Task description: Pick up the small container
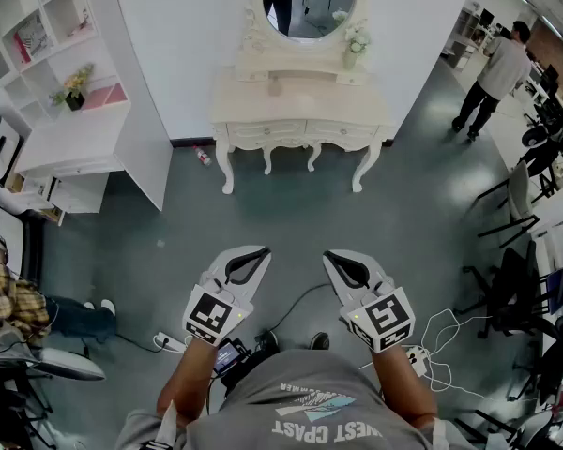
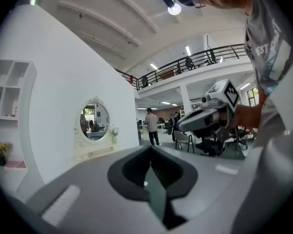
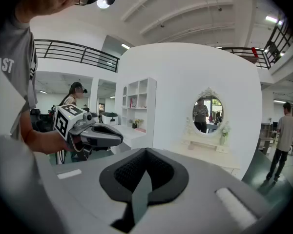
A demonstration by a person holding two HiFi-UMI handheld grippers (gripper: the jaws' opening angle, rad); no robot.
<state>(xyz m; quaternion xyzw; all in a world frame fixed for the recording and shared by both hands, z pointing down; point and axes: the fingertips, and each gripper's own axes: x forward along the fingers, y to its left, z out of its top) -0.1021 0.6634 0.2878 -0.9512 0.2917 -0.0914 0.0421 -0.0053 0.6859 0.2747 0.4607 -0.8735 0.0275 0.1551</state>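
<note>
A cream dressing table [image 1: 300, 120] with an oval mirror [image 1: 308, 3] stands against the far wall. On its top sit a small pale container [image 1: 275, 86] and a vase of flowers [image 1: 354, 50]. My left gripper [image 1: 255, 252] and right gripper [image 1: 335, 256] are held side by side over the grey floor, well short of the table. Both are shut with nothing between the jaws. In the left gripper view the left gripper [image 2: 149, 152] points past the table [image 2: 95, 152]. The right gripper [image 3: 145, 155] faces the same table [image 3: 205, 147].
A white shelf unit [image 1: 70, 111] stands at the left, with a seated person [image 1: 9, 298] below it. Another person [image 1: 493, 73] walks at the back right near chairs [image 1: 516, 195]. Cables [image 1: 441, 331], a power strip [image 1: 164, 342] and a small bottle [image 1: 202, 157] lie on the floor.
</note>
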